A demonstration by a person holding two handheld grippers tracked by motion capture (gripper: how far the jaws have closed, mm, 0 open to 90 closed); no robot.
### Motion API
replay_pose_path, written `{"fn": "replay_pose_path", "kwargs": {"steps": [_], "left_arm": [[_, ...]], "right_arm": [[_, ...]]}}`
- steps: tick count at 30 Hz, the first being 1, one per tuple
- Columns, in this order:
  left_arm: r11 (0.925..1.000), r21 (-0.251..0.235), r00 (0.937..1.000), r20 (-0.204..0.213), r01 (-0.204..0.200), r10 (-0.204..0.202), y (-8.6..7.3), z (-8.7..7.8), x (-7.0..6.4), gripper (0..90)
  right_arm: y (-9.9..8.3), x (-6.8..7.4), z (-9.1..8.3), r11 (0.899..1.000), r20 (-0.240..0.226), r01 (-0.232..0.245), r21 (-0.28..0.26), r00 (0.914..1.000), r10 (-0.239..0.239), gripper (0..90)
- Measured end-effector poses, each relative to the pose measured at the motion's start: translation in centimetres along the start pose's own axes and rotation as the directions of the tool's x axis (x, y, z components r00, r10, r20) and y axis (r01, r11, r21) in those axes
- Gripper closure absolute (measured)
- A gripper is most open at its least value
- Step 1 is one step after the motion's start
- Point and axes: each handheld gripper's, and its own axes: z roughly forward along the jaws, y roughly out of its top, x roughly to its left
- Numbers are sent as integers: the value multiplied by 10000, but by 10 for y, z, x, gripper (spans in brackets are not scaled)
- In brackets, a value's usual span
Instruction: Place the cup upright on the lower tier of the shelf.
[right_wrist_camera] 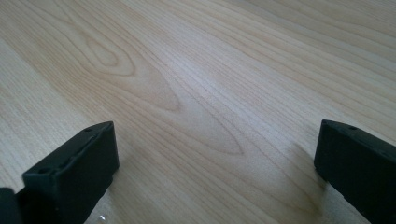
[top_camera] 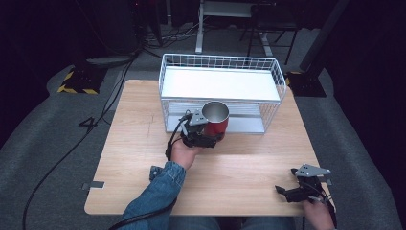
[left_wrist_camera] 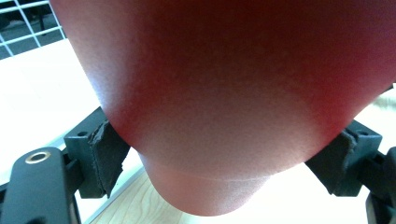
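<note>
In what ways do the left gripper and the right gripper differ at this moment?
The left gripper is shut on the red cup, near the white wire rack; the right gripper is open and holds nothing. The left sits mid-table, the right by the near right corner. Both are black and hand-held.

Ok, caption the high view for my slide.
Left gripper holds a red cup before the white wire basket; right gripper rests open.

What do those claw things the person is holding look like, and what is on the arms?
Both claws, left claw and right claw, are black with two blocky jaws, a grey three-cornered plate on top and a trailing black cable. The left jaws carry dark pads. The left forearm wears a blue denim sleeve.
</note>
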Motion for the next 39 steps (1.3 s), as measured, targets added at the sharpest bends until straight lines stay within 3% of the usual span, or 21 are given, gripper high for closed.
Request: {"fn": "replay_pose_path", "kwargs": {"steps": [8, 15, 17, 23, 27, 33, 39], "left_arm": [[9996, 276, 10000, -2, 77, -77, -6, 22, 3, 169], [9992, 348, 9994, -295, 206, -196, -4, 36, 12, 168], [9994, 320, 9977, -679, 104, -82, -2, 45, 19, 168], [9999, 107, 9931, -1169, 66, -54, -2, 56, 28, 168], [9993, -37, 9875, -1526, 384, -386, -7, 67, 37, 167], [9977, -296, 9832, -1708, 608, -650, -5, 77, 46, 167], [9978, -159, 9774, -2007, 648, -667, -1, 84, 49, 167]], "right_arm": [[0, 0, 0, 10000, -1, 0, 0, 10000, 0, 0], [0, 0, 0, 10000, -45, 52, -10, 10000, -52, 0], [0, 0, 0, 10000, -47, 51, -9, 10000, -51, 0], [0, 0, 0, 10000, -48, 49, -12, 10000, -49, 0], [0, 0, 0, 10000, -50, 51, -11, 10000, -51, 0], [0, 0, 0, 10000, -71, 83, -18, 9999, -84, 0], [0, 0, 0, 10000, -69, 89, -18, 9999, -90, 0]]}}
